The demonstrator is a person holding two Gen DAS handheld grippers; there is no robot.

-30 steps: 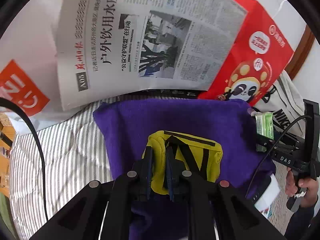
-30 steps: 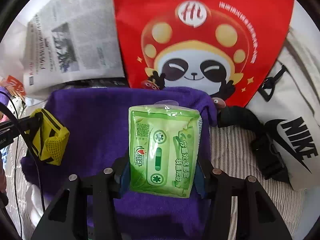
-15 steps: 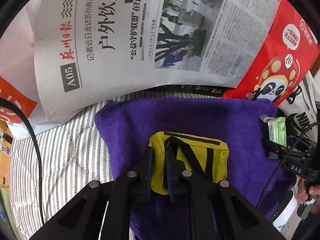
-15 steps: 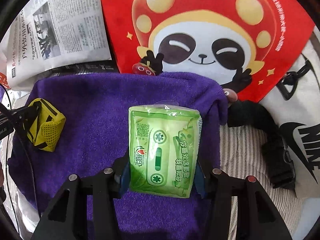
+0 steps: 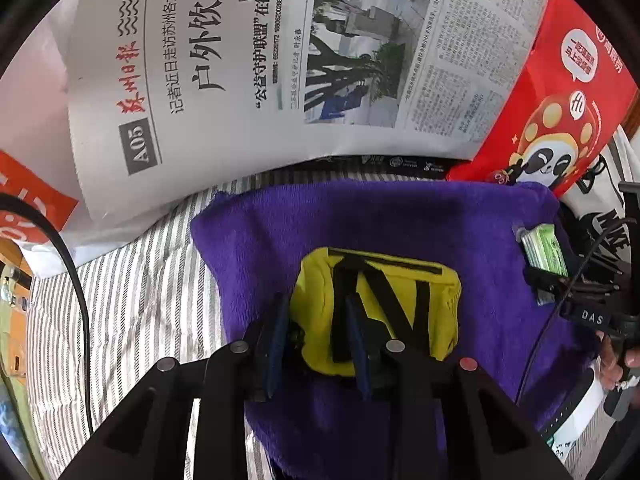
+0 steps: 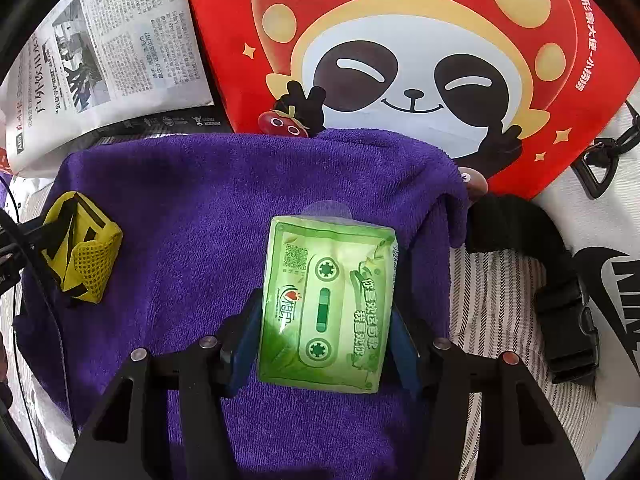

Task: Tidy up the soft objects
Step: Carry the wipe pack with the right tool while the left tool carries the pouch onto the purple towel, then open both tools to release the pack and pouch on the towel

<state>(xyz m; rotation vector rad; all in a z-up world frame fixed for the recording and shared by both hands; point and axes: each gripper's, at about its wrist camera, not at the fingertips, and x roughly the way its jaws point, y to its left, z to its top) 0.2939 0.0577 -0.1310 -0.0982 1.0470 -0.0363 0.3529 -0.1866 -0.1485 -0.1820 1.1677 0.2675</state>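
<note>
Pouch (image 5: 380, 304), yellow with black straps and a mesh side, lying on purple towel (image 5: 400, 220); left edge between the blue pads of left gripper (image 5: 316, 344), jaws opening, a gap visible beside the left pad, so no longer pinched. Tissue pack (image 6: 326, 300), glossy green plastic with a cassette print, flat on the same towel, between the fingers of right gripper (image 6: 326, 332); jaws opening there too, pads just beside the pack's long edges, contact hard to judge. Pouch and pack well apart, at opposite sides of the towel. Towel plush, folded thick, spread over striped grey-and-white bedding (image 5: 132, 300). Behind it, newspaper (image 5: 280, 60) propped up, red paper bag (image 6: 400, 60) with a panda cartoon beside, touching the towel's far edge. White canvas bag (image 6: 600, 240) with black logo, strap and buckle at the right. Black cable (image 5: 76, 280) draped across the bedding at left.
</note>
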